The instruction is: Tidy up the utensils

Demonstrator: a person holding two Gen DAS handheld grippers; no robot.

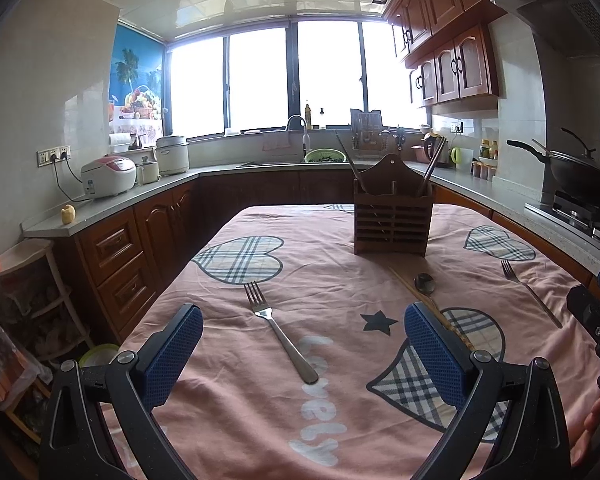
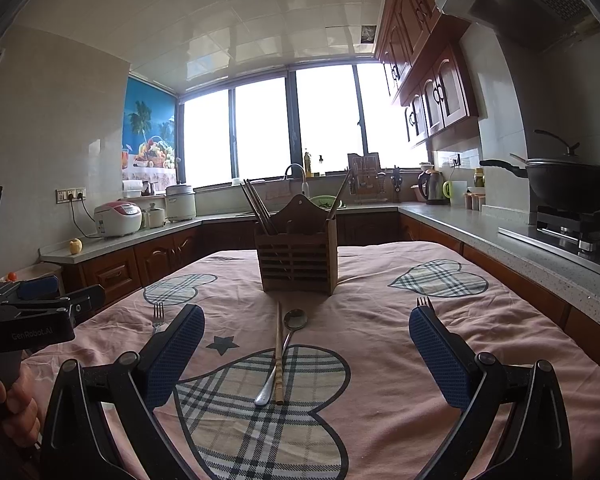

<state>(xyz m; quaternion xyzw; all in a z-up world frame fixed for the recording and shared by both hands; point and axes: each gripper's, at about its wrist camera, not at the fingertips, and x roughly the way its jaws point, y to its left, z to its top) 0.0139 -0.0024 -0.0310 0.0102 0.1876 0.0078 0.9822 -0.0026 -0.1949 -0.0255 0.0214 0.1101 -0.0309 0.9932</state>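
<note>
Home kitchen: wok [image 2: 572,184] on stove, rice cooker [image 1: 108,176], sink faucet [image 1: 300,128].

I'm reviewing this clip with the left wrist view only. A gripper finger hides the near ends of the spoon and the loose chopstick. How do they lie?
Observer: In the right wrist view the spoon and the chopstick show whole. They lie on a plaid heart of the cloth, and the spoon's handle crosses the chopstick about midway.
Operator: And the right gripper? I see only its edge.
Observer: The right gripper is open and holds nothing. The spoon and chopstick lie straight ahead of it.
</note>
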